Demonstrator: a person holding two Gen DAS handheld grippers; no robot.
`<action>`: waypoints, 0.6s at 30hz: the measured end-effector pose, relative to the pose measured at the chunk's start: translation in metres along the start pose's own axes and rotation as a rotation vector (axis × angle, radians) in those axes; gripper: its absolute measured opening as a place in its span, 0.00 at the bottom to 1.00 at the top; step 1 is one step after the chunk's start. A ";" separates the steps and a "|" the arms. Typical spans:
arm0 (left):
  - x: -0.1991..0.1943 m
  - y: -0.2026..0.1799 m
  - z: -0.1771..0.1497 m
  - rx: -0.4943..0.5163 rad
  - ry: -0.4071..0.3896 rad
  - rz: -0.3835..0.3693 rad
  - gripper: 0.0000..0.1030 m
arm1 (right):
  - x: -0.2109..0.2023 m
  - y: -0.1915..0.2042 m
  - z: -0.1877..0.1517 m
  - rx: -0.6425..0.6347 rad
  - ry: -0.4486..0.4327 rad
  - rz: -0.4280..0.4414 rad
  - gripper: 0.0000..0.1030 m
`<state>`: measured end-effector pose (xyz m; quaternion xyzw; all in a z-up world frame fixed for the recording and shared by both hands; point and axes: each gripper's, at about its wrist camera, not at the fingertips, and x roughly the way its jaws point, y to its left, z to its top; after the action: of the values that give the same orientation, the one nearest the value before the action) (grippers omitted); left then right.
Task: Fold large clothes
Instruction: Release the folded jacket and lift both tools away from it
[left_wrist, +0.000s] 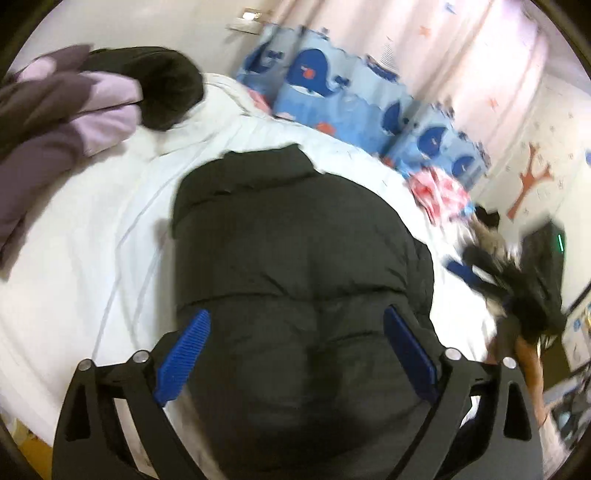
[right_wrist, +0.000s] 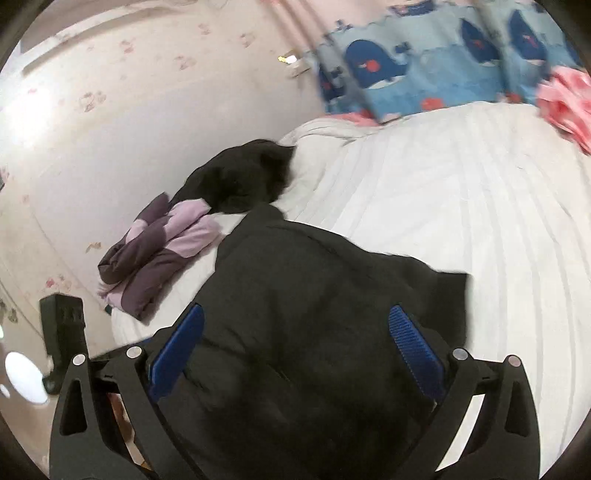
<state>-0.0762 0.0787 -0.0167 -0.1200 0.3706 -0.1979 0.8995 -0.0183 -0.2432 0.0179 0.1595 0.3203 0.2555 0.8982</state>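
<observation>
Plainly, the white bed (left_wrist: 74, 240) carries the black puffer jacket (left_wrist: 295, 240), spread ahead of and between both sets of fingers. It looks bulky, soft and springy, likely slippery-shelled; a hem or sleeve edge seems best to pinch. Left gripper (left_wrist: 295, 354) and right gripper (right_wrist: 295, 350) hover low over it, fingers wide apart, holding nothing.

Black jacket (left_wrist: 295, 258) hem cut off; right-side clutter (left_wrist: 517, 266) blurred.
</observation>
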 end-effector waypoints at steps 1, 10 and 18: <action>0.013 -0.004 -0.003 0.016 0.035 0.019 0.90 | 0.022 -0.001 0.001 -0.001 0.048 -0.031 0.94; 0.009 -0.012 -0.018 0.060 0.062 0.129 0.93 | 0.011 -0.019 -0.044 0.030 0.198 -0.157 0.94; -0.050 -0.060 -0.078 0.034 -0.048 0.150 0.93 | -0.088 0.047 -0.143 -0.044 0.133 -0.316 0.94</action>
<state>-0.1806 0.0424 -0.0182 -0.0811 0.3535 -0.1331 0.9224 -0.1880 -0.2366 -0.0239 0.0700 0.3945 0.1282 0.9072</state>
